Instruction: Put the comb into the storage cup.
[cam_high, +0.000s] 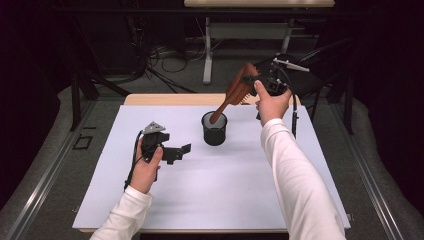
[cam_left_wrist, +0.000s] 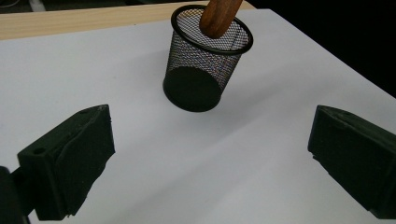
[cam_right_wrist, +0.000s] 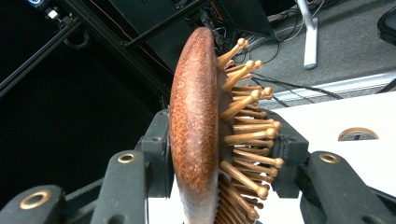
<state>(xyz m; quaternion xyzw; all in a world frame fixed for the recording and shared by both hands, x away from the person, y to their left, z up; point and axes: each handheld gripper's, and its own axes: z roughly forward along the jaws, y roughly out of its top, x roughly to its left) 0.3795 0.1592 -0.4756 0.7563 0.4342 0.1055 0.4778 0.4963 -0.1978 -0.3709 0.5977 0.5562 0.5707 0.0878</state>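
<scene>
2 grippers work over a white desk (cam_high: 200, 195). Right gripper (cam_high: 256, 82): jaws pinching the head of a wooden hairbrush (cam_right_wrist: 196, 135), bristles against 1 jaw, handle slanting down into a black mesh cup (cam_left_wrist: 205, 60). Left gripper (cam_high: 181, 151): jaws spread wide, nothing between them, the cup standing just ahead of them.

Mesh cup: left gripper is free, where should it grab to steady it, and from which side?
Probably the upper wall just under the rim of the mesh cup, coming level from the left gripper's near side. The walls are round and upright, so open jaws can straddle them. The top is blocked: the wooden hairbrush, held by the right gripper, has its handle slanting into the mouth.
</scene>
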